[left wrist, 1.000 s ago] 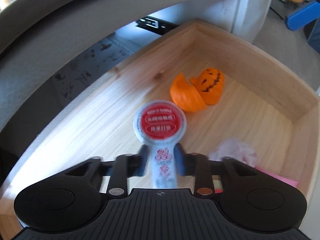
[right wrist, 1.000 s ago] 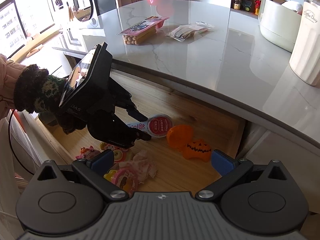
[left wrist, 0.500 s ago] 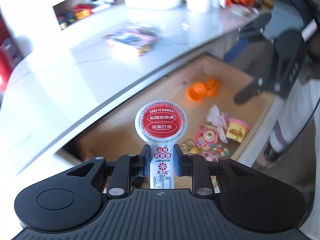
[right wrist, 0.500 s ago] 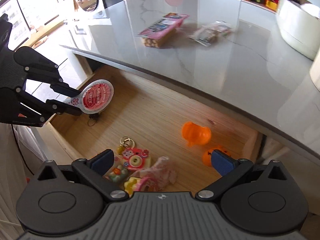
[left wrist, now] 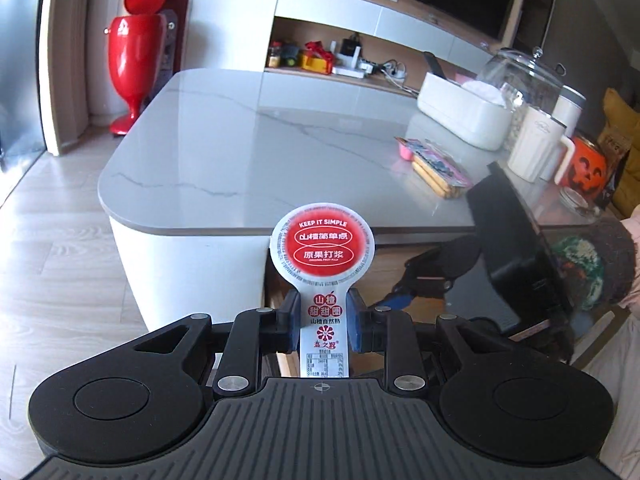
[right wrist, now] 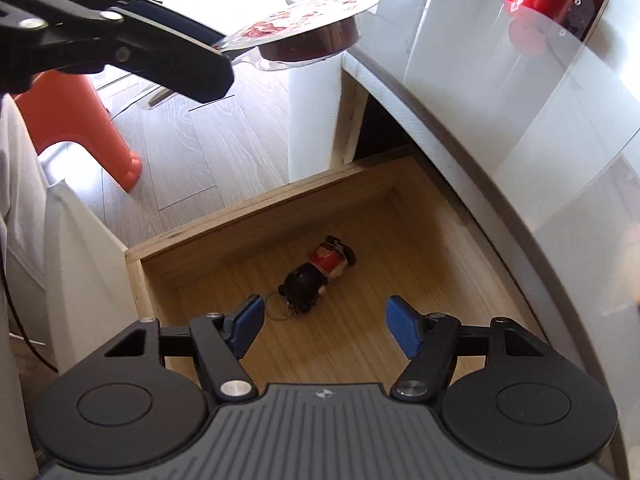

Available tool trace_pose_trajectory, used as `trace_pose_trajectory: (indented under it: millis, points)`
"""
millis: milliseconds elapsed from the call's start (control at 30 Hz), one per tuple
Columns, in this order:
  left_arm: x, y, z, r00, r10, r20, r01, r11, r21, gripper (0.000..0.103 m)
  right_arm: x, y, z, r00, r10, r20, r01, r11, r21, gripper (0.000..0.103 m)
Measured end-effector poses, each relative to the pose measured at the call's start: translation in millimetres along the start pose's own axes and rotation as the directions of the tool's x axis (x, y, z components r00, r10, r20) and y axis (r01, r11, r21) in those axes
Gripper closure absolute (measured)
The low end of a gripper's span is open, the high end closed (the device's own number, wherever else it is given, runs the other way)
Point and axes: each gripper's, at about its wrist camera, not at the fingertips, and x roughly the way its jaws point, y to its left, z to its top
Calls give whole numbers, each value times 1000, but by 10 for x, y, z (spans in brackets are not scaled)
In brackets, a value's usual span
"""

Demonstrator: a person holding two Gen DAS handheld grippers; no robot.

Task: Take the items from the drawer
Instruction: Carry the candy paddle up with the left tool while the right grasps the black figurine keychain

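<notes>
My left gripper [left wrist: 323,312] is shut on the stem of a snack cup [left wrist: 322,240] with a round red lid. It holds the cup upright in the air, level with the edge of the marble countertop [left wrist: 280,152]. The right wrist view shows the cup [right wrist: 304,36] from below, high above the floor. My right gripper [right wrist: 324,320] is open over the left end of the wooden drawer [right wrist: 260,216]. Just ahead of its pads, a black and red doll keychain [right wrist: 316,276] lies on the drawer floor.
On the countertop are a biscuit pack [left wrist: 436,168], a white container [left wrist: 464,116], a cream mug [left wrist: 536,148] and a pumpkin bucket [left wrist: 586,166]. A red vase [left wrist: 136,52] stands past the counter. An orange stool [right wrist: 80,120] sits on the floor left of the drawer.
My left gripper has lifted the snack cup out of the drawer to countertop height. My right gripper has swung over the drawer's left end, above the doll keychain, and stays open.
</notes>
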Motion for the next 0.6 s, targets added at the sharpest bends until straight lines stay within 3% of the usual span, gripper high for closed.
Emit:
trace_pose_trajectory:
  millis: [167, 267, 300, 333, 433, 600]
  points:
    - [38, 77, 0, 999, -40, 24, 41, 998, -37, 76, 413, 116, 161, 998, 16, -54, -18, 999, -37, 35]
    - [26, 86, -15, 999, -39, 29, 40, 998, -42, 76, 623, 93, 226, 993, 30, -114, -30, 1000, 0, 37]
    - [35, 75, -17, 999, -39, 27, 40, 998, -42, 76, 653, 80, 231, 991, 31, -128, -29, 999, 13, 42]
    - [45, 59, -17, 999, -38, 24, 39, 999, -37, 76, 673, 52, 234, 988, 39, -148, -36, 999, 24, 62]
    - [31, 24, -48, 999, -44, 17, 44, 999, -13, 76, 485, 45, 162, 986, 53, -156, -50, 999, 23, 63]
    - [62, -151, -73, 995, -98, -14, 99, 993, 69, 76, -211, 42, -163, 990, -4, -140, 6, 1000, 20, 63]
